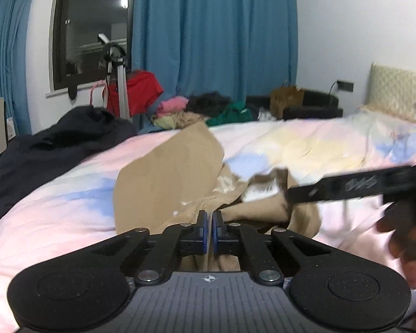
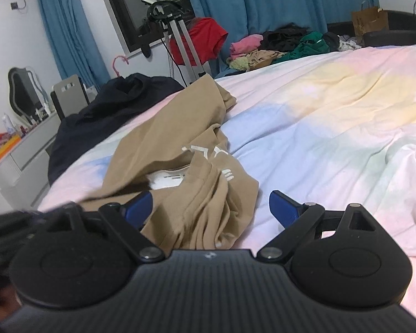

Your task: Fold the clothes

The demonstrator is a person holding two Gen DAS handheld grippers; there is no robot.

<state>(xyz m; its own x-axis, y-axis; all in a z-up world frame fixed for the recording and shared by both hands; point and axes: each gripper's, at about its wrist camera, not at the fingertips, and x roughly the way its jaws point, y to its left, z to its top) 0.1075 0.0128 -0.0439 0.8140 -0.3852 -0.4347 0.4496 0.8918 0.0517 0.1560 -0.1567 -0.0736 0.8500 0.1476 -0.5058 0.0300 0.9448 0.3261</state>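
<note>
A tan T-shirt [image 1: 166, 166] with white print lies rumpled on the pastel bed sheet [image 1: 319, 144]. My left gripper [image 1: 210, 217] is shut on a fold of the tan T-shirt near its collar. In the right wrist view the same T-shirt [image 2: 180, 149] stretches away from me, its white neck label showing. My right gripper [image 2: 210, 205] is open, its blue pads either side of the shirt's bunched near edge, not clamping it. The right gripper also shows blurred in the left wrist view [image 1: 291, 194], reaching in from the right over the shirt.
A dark navy garment [image 2: 111, 105] lies at the bed's left edge. A pile of pink, green and black clothes [image 2: 277, 44] sits at the far side, by a tripod [image 2: 180, 41] draped with a red shirt. Blue curtains and a window behind. A dresser [image 2: 19, 155] stands left.
</note>
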